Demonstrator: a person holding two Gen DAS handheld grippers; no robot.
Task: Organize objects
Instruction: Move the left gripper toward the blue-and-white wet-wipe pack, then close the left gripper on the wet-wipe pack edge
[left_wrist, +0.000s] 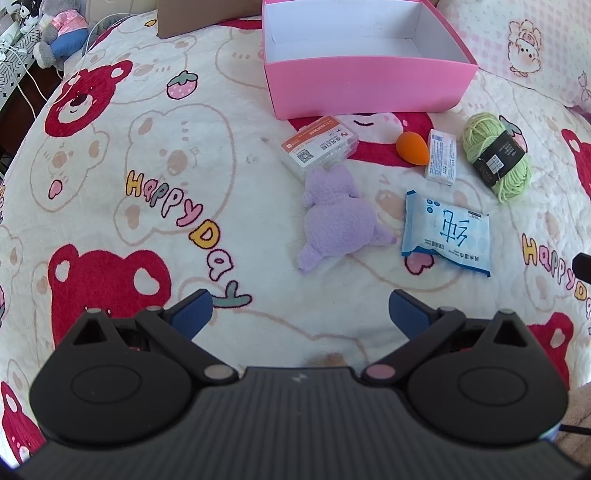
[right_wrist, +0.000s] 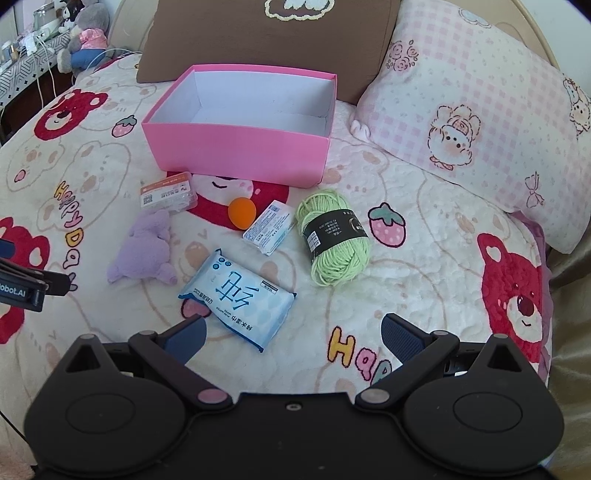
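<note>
Pink cardboard box (right_wrist: 236, 151) with a white inside sits open at 12 o'clock on the bear-print bed blanket (left_wrist: 110, 206), which reads "Happy Day". Lined up in front of it: a clear plastic case with an orange label and QR code (right_wrist: 168, 194), an orange egg-shaped sponge (right_wrist: 242, 211), a small white printed packet (right_wrist: 268, 227) and a light green yarn skein with a black band (right_wrist: 334, 236). Nearer: a purple plush toy (right_wrist: 142, 251) and a blue wet-wipes pack with Chinese writing (right_wrist: 236, 297). Left claw (left_wrist: 299, 314) and right claw (right_wrist: 293, 334) are both spread wide, holding nothing. Bare blanket at 9 o'clock.

Bear-print bed blanket (right_wrist: 424, 280) carries pink box (right_wrist: 236, 151), clear case (right_wrist: 168, 195), purple plush (right_wrist: 142, 254), orange sponge (right_wrist: 242, 211), small white packet (right_wrist: 269, 227), wipes pack (right_wrist: 236, 299), green yarn (right_wrist: 334, 236), pillows (right_wrist: 480, 125).
</note>
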